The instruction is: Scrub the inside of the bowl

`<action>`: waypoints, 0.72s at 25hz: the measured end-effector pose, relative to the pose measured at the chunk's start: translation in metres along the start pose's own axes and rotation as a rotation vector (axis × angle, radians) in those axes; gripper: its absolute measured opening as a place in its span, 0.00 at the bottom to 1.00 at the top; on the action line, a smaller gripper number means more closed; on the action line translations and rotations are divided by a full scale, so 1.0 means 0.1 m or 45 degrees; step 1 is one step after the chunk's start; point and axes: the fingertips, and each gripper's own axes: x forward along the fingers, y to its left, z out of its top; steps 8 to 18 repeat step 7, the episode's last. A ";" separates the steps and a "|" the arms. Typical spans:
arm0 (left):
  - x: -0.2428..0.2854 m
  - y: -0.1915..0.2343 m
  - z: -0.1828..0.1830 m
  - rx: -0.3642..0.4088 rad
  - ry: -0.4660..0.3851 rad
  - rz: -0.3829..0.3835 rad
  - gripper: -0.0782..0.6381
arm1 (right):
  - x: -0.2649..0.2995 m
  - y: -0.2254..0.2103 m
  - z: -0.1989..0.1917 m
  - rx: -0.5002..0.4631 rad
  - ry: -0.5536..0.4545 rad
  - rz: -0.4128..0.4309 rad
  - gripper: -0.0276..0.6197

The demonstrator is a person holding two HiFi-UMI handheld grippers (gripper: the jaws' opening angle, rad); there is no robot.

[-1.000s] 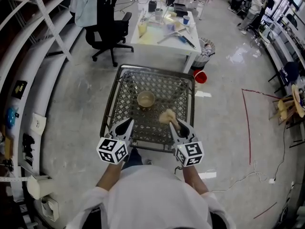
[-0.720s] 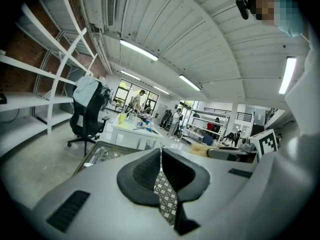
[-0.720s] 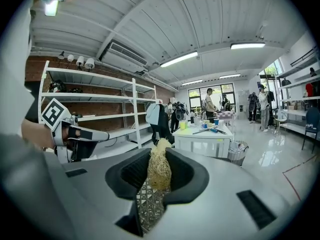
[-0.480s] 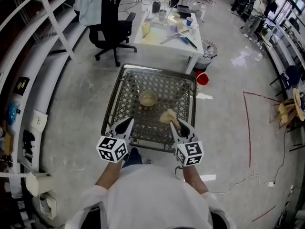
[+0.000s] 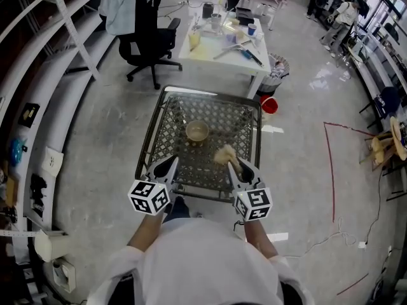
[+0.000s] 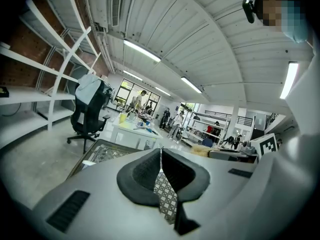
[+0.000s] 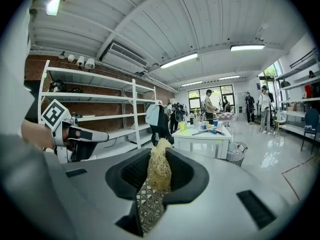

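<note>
A small tan bowl [image 5: 196,131] stands upright near the middle of a metal lattice table [image 5: 164,110]. My right gripper [image 5: 232,164] hovers over the table's near right part, shut on a straw-coloured fibre scrubber [image 5: 224,154], which shows squeezed between the jaws in the right gripper view too, as a scrubber [image 7: 159,170]. My left gripper [image 5: 170,164] is over the near left part, its jaws shut with nothing between them [image 6: 161,154]. Both grippers are short of the bowl, on its near side.
Beyond the lattice table stands a white table [image 5: 219,43] with cups and tools, a black office chair [image 5: 145,33] to its left, a waste basket [image 5: 275,65] and a red bucket [image 5: 268,102] to its right. White shelving [image 5: 44,56] runs along the left. People stand far back.
</note>
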 end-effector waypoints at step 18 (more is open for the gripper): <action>-0.02 -0.06 -0.01 0.011 0.004 -0.010 0.16 | -0.03 0.03 0.01 -0.005 -0.003 -0.001 0.20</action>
